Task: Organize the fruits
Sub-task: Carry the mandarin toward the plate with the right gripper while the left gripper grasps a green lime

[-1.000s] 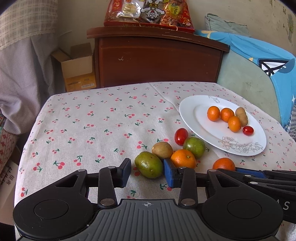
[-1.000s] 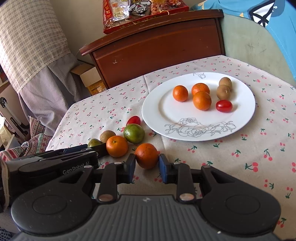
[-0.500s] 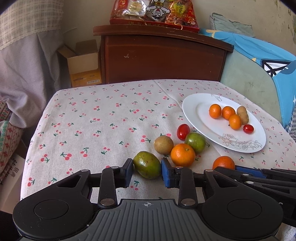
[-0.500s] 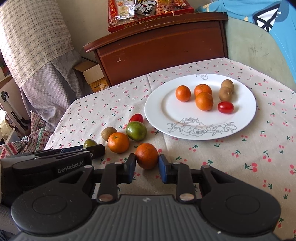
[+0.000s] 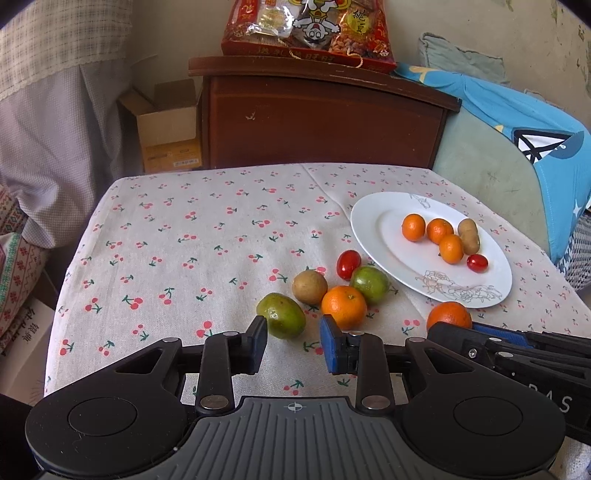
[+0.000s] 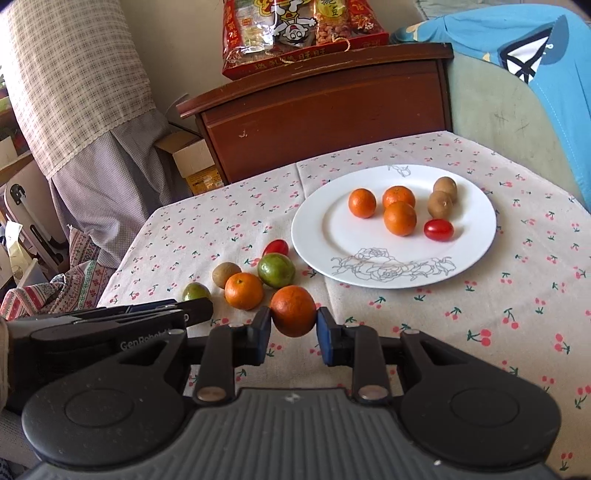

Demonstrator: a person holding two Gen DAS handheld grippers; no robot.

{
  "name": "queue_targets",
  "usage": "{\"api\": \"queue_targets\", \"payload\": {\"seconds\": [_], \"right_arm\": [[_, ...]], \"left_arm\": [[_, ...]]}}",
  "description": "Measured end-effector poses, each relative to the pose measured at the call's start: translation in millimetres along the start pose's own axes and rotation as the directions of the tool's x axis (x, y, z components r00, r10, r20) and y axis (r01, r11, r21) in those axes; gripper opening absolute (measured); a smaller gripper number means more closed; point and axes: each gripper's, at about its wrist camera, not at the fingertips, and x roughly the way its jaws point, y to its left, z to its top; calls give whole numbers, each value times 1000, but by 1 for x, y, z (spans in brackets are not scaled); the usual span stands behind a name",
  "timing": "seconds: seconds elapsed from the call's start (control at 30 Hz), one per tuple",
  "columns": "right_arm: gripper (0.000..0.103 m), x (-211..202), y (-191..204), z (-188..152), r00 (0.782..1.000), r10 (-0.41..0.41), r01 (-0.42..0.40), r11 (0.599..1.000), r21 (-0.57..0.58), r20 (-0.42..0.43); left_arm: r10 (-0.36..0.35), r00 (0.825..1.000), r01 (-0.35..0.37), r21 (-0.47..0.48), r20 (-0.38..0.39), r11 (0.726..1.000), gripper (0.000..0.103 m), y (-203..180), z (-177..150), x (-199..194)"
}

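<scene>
My right gripper [image 6: 291, 326] is shut on an orange [image 6: 293, 311], held just above the cloth near the table's front. My left gripper [image 5: 293, 341] is open, its pads just short of a green fruit [image 5: 281, 320] that lies on the cloth. Beside it lie a kiwi [image 5: 309, 287], a second orange [image 5: 344, 307], a green lime [image 5: 369, 284] and a cherry tomato [image 5: 348, 259]. The white plate [image 6: 321, 229] at the right holds three oranges, two kiwis and a cherry tomato [image 6: 438, 229].
The table wears a cherry-print cloth [image 5: 192, 236]. A brown wooden headboard [image 5: 317, 118] with a red snack pack [image 5: 310, 29] stands behind it. A cardboard box [image 5: 170, 129] sits at the back left. A blue pillow [image 5: 524, 122] lies at the right.
My left gripper has pulled back a little from the green fruit and its jaws have widened. My right gripper has lifted slightly with the orange in it.
</scene>
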Motion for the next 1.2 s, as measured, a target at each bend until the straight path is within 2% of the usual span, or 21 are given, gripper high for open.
{"api": "queue_targets", "payload": {"seconds": [0.3, 0.47, 0.63, 0.7, 0.8, 0.93, 1.13, 1.2], "right_arm": [[27, -27, -34, 29, 988, -61, 46, 993, 112, 139], [27, -23, -49, 32, 985, -103, 78, 981, 176, 136], [27, -16, -56, 30, 987, -109, 83, 976, 201, 119], [27, -14, -58, 30, 987, -110, 84, 974, 208, 117], [27, -13, -59, 29, 987, -113, 86, 972, 217, 115], [27, -9, -59, 29, 988, -111, 85, 971, 224, 106], [27, -5, -56, 26, 991, -102, 80, 972, 220, 91], [27, -4, -55, 26, 991, -98, 77, 973, 217, 87]], "left_arm": [[-86, 991, 86, 1, 104, 996, 29, -16, 31, -24], [-126, 987, 124, 23, 99, 992, 29, -28, 39, -13], [-152, 983, 146, 67, 101, 987, 29, -42, 43, -5], [-139, 985, 129, 96, 105, 987, 29, -43, 42, -6], [-133, 986, 126, 75, 96, 989, 29, -33, 34, -13], [-64, 996, 58, 81, 64, 995, 29, -19, 20, -14], [18, 1000, -18, 87, -1, 996, 31, -5, 7, -7], [25, 1000, -24, 59, -11, 998, 35, 0, 7, -3]]}}
